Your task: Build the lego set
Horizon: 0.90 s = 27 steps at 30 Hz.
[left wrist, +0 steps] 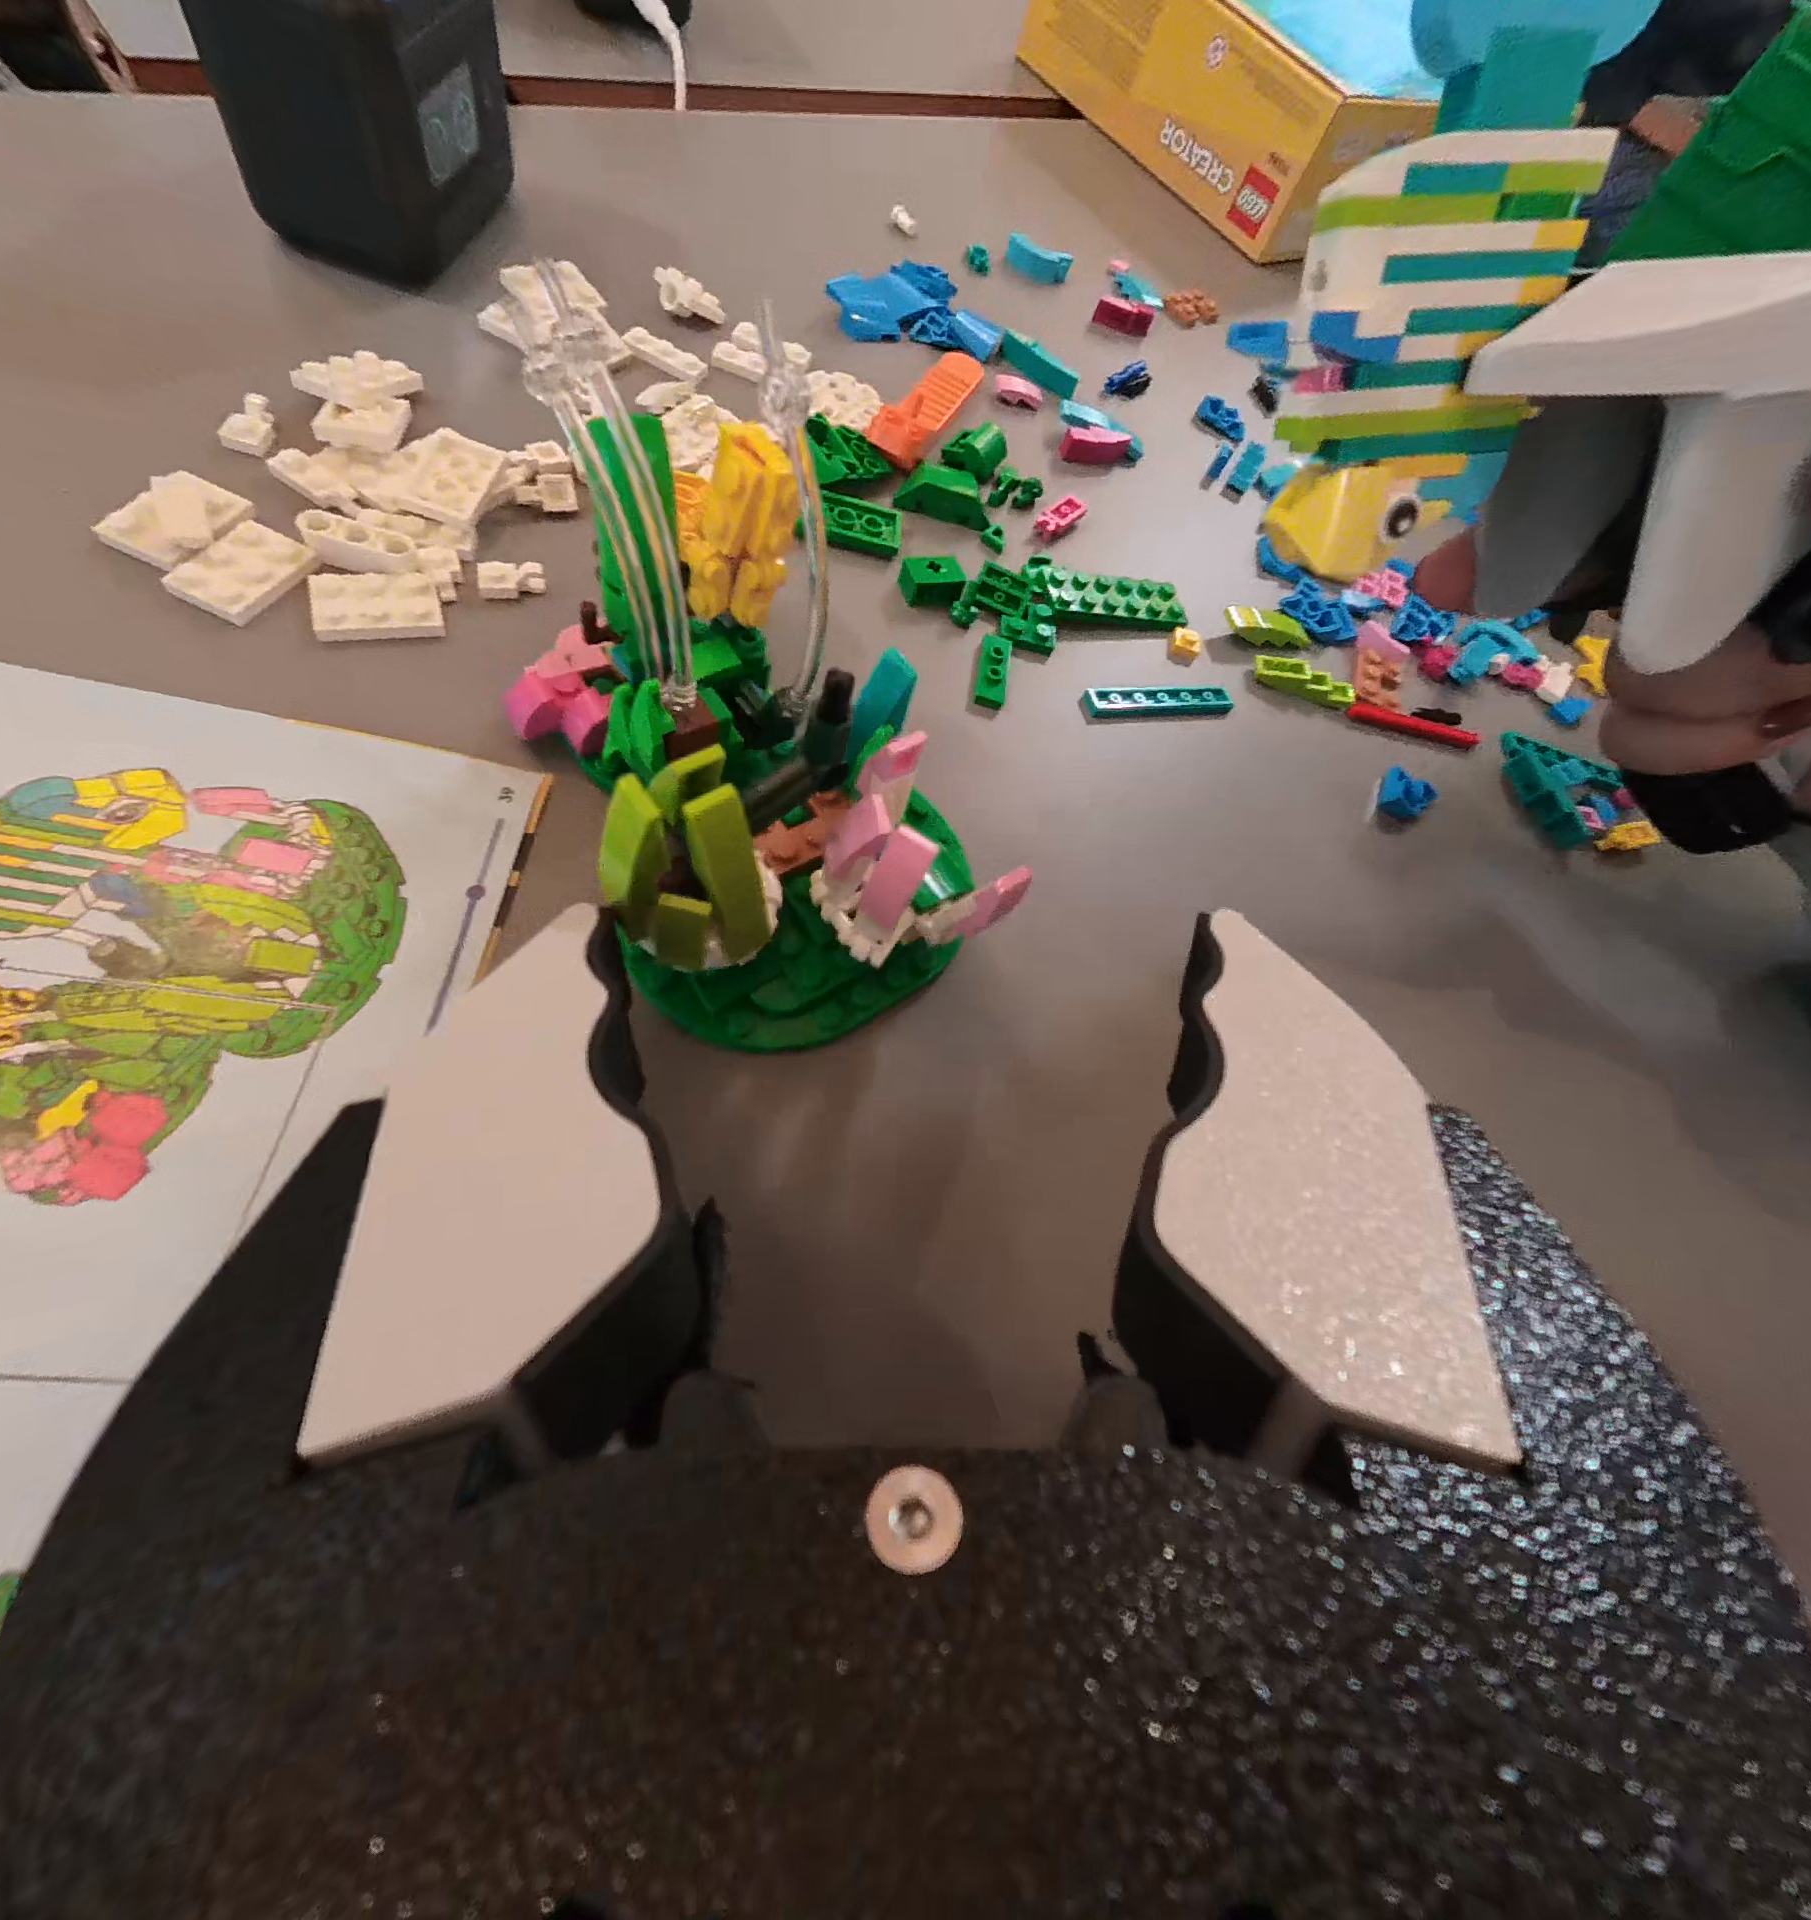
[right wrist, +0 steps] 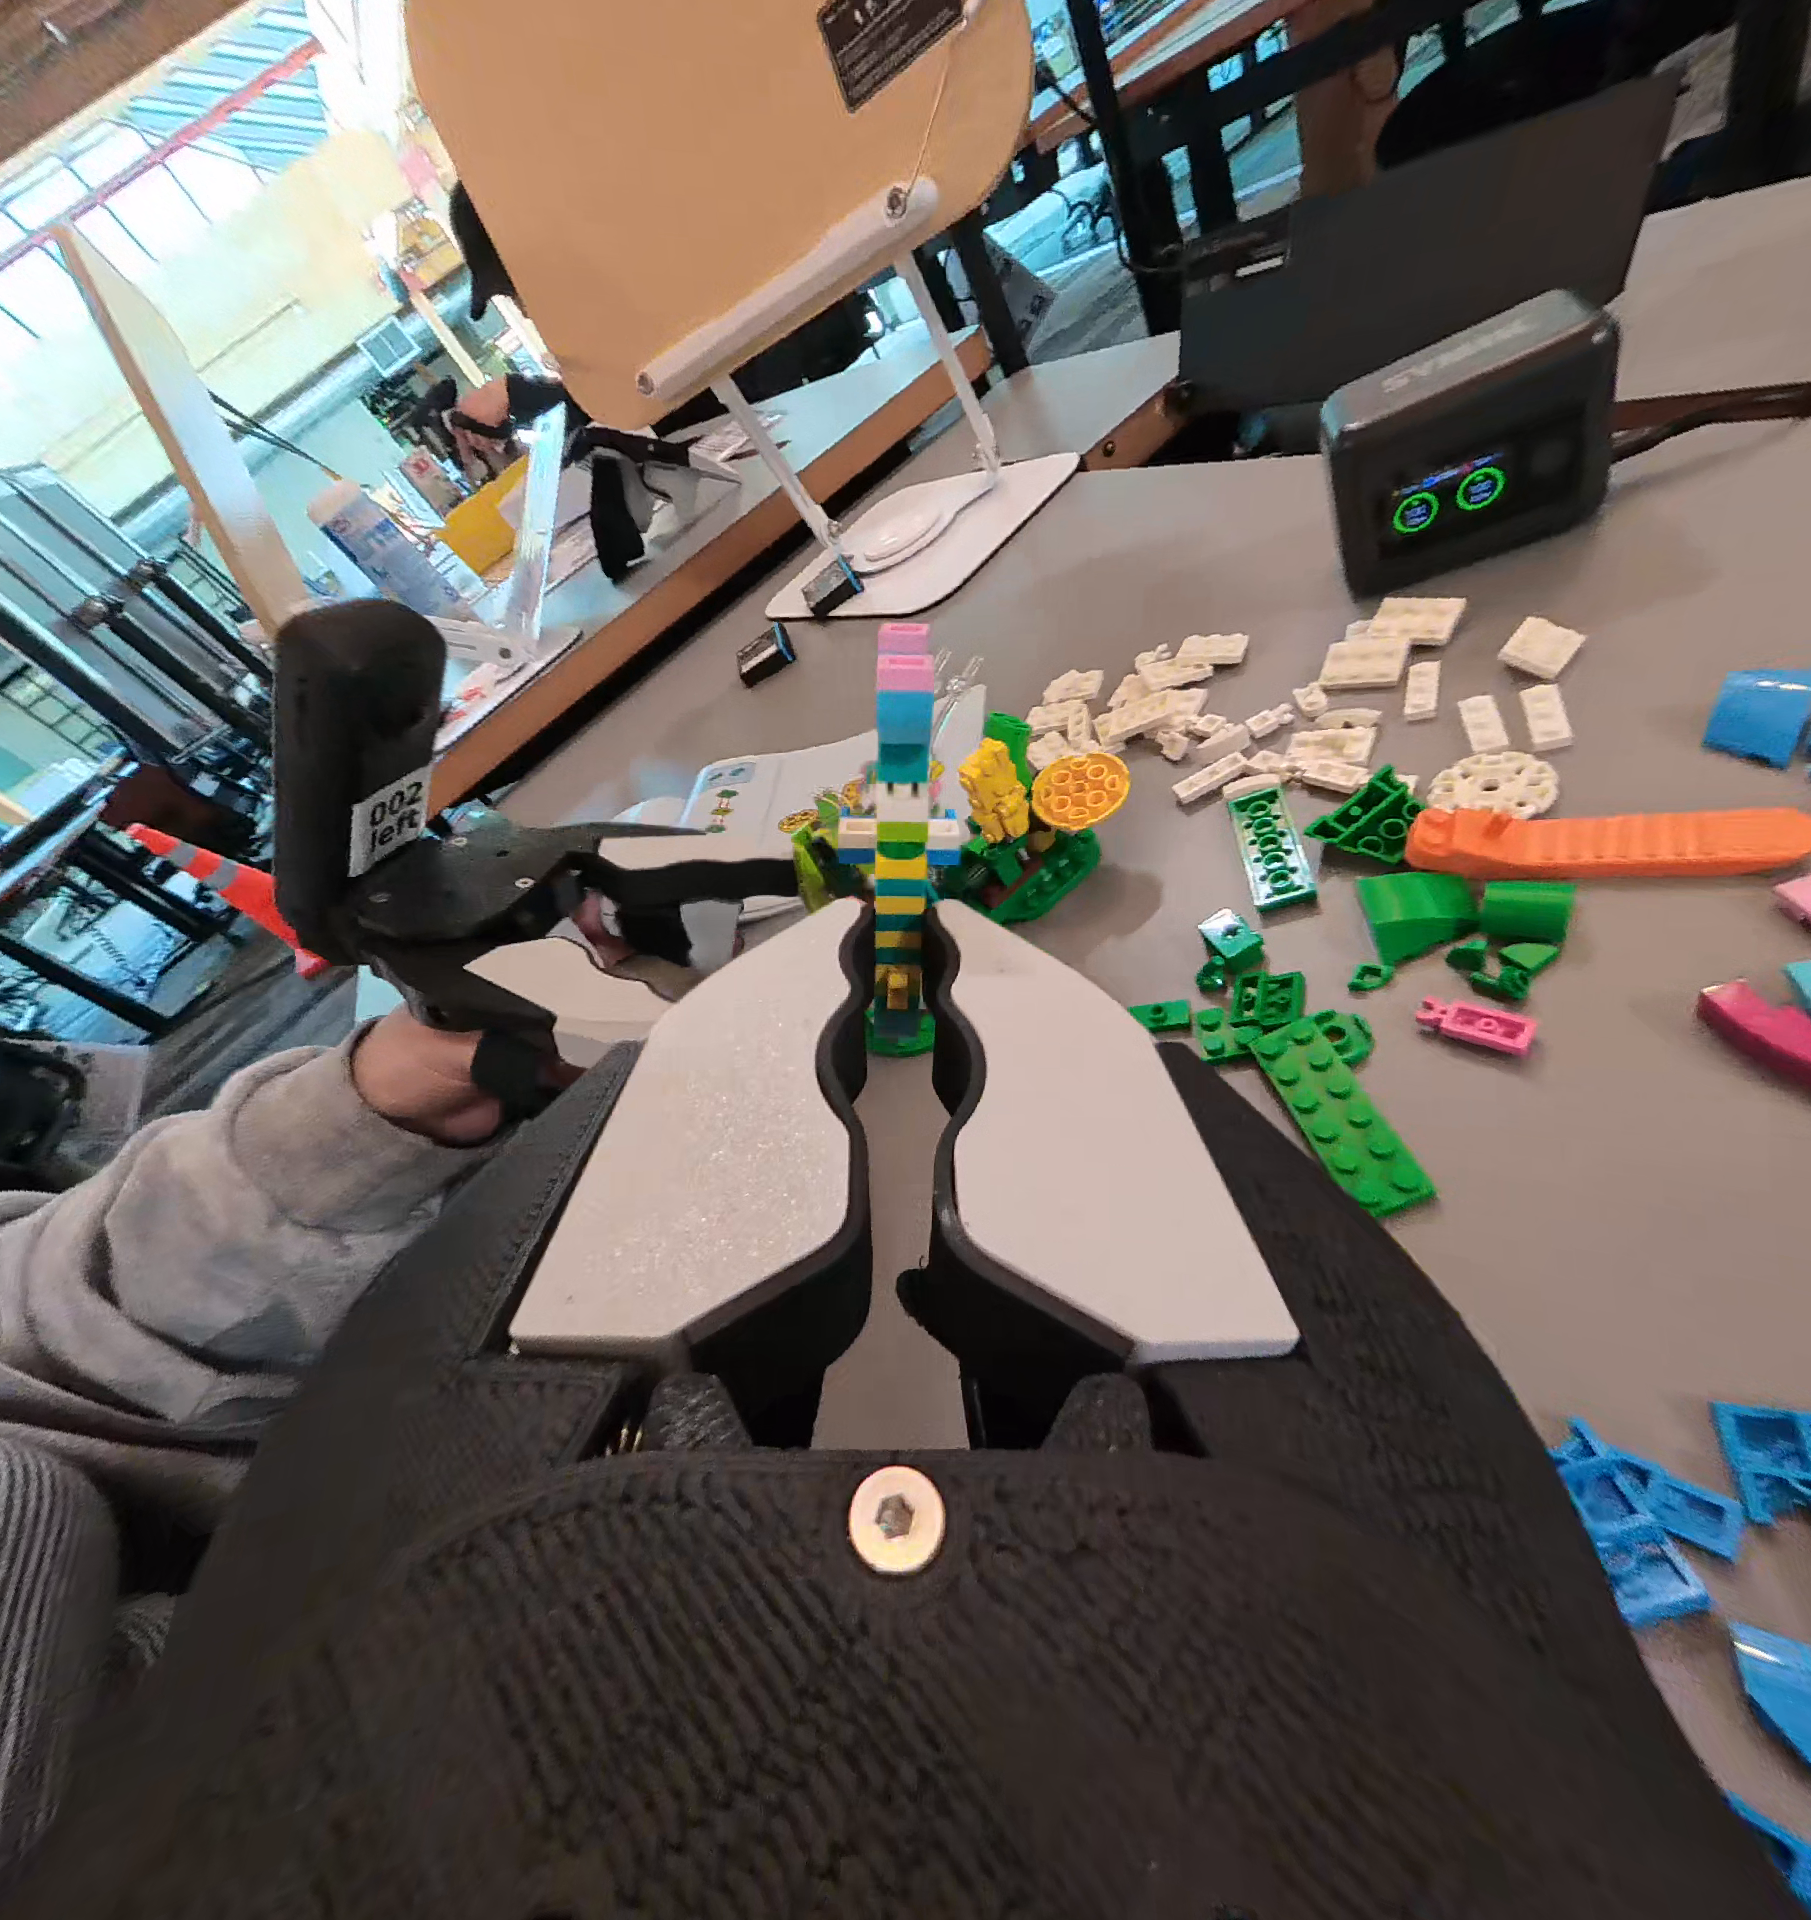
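Note:
A green reef base [left wrist: 776, 966] with yellow coral, pink and lime leaves and clear stalks stands on the grey table [left wrist: 984, 1143]. My left gripper [left wrist: 899, 951] is open and empty, just in front of the base, its left fingertip beside the lime leaves. My right gripper [right wrist: 901, 930] is shut on a striped fish model [right wrist: 899, 821], seen edge-on and held above the table. In the left wrist view the fish [left wrist: 1431, 343] and right gripper [left wrist: 1524, 416] are at the upper right. The base [right wrist: 1026, 873] stands behind the fish, with the left gripper [right wrist: 735, 883] beside it.
The open instruction booklet [left wrist: 153, 935] lies left of the base. Loose white bricks [left wrist: 361, 499], green bricks [left wrist: 1036, 592], blue and pink bricks [left wrist: 1400, 634] and an orange brick separator [left wrist: 927, 405] lie behind. A yellow box [left wrist: 1223, 114] and a black device [left wrist: 361, 135] stand at the back. The orange brick separator [left wrist: 927, 405] lies around 15 centimetres away from my right fingertips. Look for it in the right wrist view [right wrist: 1549, 840] too.

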Available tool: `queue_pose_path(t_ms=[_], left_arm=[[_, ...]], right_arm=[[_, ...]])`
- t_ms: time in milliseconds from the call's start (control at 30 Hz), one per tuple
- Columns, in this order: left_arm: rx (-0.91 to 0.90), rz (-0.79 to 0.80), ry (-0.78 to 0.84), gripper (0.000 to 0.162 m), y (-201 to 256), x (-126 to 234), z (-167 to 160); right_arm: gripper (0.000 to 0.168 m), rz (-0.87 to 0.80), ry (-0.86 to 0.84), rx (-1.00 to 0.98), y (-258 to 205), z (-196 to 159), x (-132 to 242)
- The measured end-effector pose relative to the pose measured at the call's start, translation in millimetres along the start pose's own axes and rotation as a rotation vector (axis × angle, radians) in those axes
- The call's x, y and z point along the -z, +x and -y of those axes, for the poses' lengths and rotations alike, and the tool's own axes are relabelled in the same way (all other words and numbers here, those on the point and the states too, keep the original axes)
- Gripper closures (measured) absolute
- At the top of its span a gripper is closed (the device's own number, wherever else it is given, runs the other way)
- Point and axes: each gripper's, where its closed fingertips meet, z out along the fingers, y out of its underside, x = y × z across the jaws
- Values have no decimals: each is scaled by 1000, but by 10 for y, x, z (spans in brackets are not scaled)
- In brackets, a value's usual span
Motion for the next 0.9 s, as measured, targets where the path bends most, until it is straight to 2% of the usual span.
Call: queue_pose_path(t_ms=[167, 300, 433, 567, 667, 733, 767, 833, 900], left_arm=[[10, -86, -9, 66, 191, 1, -28], [-7, -216, -10, 68, 487, -49, -35], [-57, -331, 60, 73, 815, -33, 38], [-118, -227, 272, 79, 749, 155, 295], [-129, -118, 404, 93, 597, 328, 387], [-112, -178, 405, 102, 753, 352, 333], [-123, -206, 383, 100, 872, 321, 273], [-227, -189, 368, 99, 1063, 263, 179], [-351, -142, 424, 103, 1180, 304, 210]], right_arm=[[162, -14, 11, 9, 15, 13, 2], [162, -45, 20, 37, 56, 32, 16], [162, -59, 45, 48, 79, 70, 42], [162, -110, 92, 87, 136, 144, 94], [162, -180, 149, 137, 207, 222, 149], [162, -218, 198, 163, 227, 286, 191], [162, -229, 227, 176, 220, 327, 217], [162, -248, 276, 202, 195, 402, 275], [162, -287, 322, 238, 194, 475, 344]])
